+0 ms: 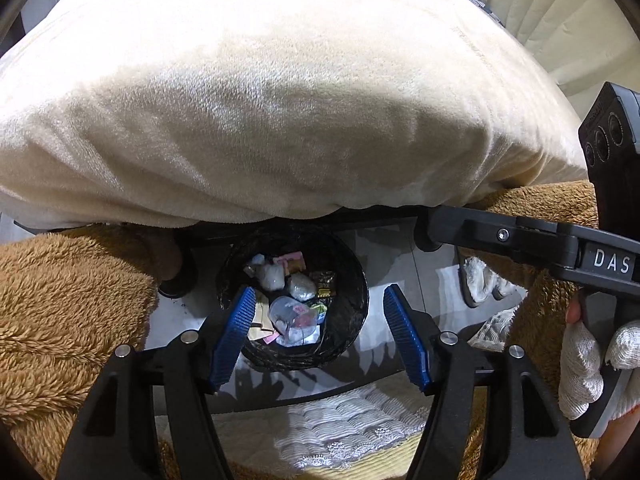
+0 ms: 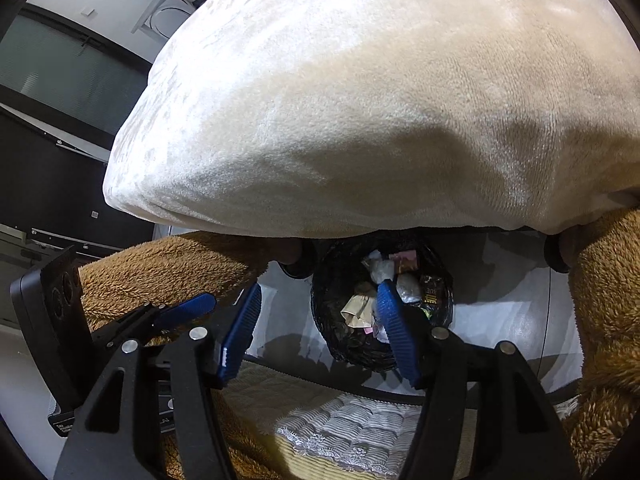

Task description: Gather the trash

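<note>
Bin: a round bin lined with a black plastic bag (image 1: 352, 280) stands on the pale glossy floor (image 1: 384, 248), just under the front edge of the big cream plush cushion (image 1: 280, 92).
Trash: crumpled white tissue, a clear plastic cup and small coloured wrappers (image 1: 296, 300) lie inside the bin, piled toward its middle.
Left gripper: the left gripper (image 1: 320, 332) hangs over the bin with its blue ribbed pads moderately spread and nothing between them; the trash shows through the gap.
Right gripper: the right gripper (image 2: 316, 332) is parted to a similar medium width, empty, its right pad overlapping the bin's rim (image 2: 320, 308) in its own view.
Left view only: the other tool's black body lettered DAS (image 1: 612, 262), a hand in a white knit glove (image 1: 584, 368) on its handle, and a pale slipper-like thing on the floor, too distorted to be sure of.
Right view only: the left tool's blue pad (image 2: 192, 306) at the lower left, dark wall panels (image 2: 52, 184) and a white wall beyond the cushion.
Both views: brown fleece sleeves (image 2: 168, 268) at either side, and a quilted cream pad with lace trim (image 2: 352, 428) along the bottom edge.
</note>
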The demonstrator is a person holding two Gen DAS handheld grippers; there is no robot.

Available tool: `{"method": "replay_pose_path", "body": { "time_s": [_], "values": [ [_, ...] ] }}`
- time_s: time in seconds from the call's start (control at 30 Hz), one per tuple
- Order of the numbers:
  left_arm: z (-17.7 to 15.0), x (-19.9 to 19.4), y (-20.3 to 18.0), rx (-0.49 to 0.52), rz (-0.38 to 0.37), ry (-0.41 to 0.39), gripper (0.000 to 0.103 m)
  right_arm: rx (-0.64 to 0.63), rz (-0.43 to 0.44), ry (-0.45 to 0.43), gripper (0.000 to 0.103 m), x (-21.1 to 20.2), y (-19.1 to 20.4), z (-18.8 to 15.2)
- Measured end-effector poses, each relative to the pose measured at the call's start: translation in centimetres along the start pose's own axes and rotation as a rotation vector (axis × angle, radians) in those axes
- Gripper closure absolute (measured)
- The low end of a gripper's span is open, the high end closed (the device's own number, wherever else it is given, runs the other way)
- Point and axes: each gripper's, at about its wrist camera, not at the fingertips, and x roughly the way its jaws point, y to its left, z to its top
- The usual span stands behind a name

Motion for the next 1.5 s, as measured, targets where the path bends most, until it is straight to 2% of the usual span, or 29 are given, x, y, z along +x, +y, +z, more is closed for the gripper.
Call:
{"method": "replay_pose_path", "body": {
  "time_s": [0.2, 0.37, 0.5, 0.73, 0.93, 1.0, 1.03, 1.07, 1.1, 1.17, 1.2, 1.27, 1.3, 1.33, 1.5],
  "values": [
    [0.0, -2.2, -0.3, 0.028, -0.017, -0.097, 0.038, -0.049, 0.04, -0.077, 0.042, -1.8, 0.6, -0.2],
    [0.2, -4.3, 0.1, 0.026, -0.038, -0.185, 0.038, -0.132, 0.022, -0.186, 0.042, -4.4, 1.7, -0.4],
    [0.7, -6.7, 0.5, 0.019, -0.06, -0.271, 0.038, -0.183, 0.043, -0.265, 0.04, -6.7, 2.2, -0.3],
    [2.4, -11.5, 0.0, 0.08, -0.035, -0.41, 0.038, -0.238, 0.075, -0.423, 0.038, -11.4, 2.8, 1.5],
    [4.6, -14.5, -0.2, 0.129, -0.011, -0.485, 0.038, -0.31, 0.012, -0.544, 0.035, -14.8, 3.8, 3.1],
    [5.2, -15.2, -0.3, 0.142, 0.003, -0.51, 0.033, -0.332, -0.009, -0.575, 0.032, -15.8, 3.8, 3.5],
    [5.5, -15.3, -0.3, 0.147, 0.003, -0.521, 0.03, -0.338, -0.022, -0.589, 0.021, -16.1, 3.8, 3.7],
    [5.9, -15.6, -0.4, 0.152, 0.002, -0.531, 0.03, -0.345, -0.033, -0.606, 0.019, -16.5, 3.8, 3.9],
    [6.1, -15.8, -0.4, 0.156, 0.003, -0.541, 0.029, -0.357, -0.047, -0.618, 0.018, -16.7, 3.9, 4.1],
    [6.7, -16.2, -0.7, 0.17, 0.006, -0.559, 0.017, -0.377, -0.078, -0.632, 0.015, -16.9, 3.8, 4.5],
    [6.9, -16.2, -0.8, 0.174, 0.01, -0.566, 0.013, -0.388, -0.086, -0.638, 0.012, -17.0, 3.8, 4.7],
    [7.3, -16.4, -0.9, 0.172, 0.02, -0.588, 0.007, -0.42, -0.103, -0.655, 0.012, -17.1, 3.9, 4.9],
    [7.5, -16.4, -0.9, 0.174, 0.017, -0.598, 0.007, -0.433, -0.119, -0.664, 0.006, -17.1, 3.9, 5.0],
    [7.8, -16.3, -0.9, 0.177, 0.023, -0.605, 0.007, -0.438, -0.135, -0.678, 0.004, -17.2, 3.8, 5.1],
    [8.5, -16.0, -1.0, 0.202, 0.035, -0.634, 0.007, -0.462, -0.134, -0.69, 0.004, -16.9, 3.6, 5.5]
  ]
}}
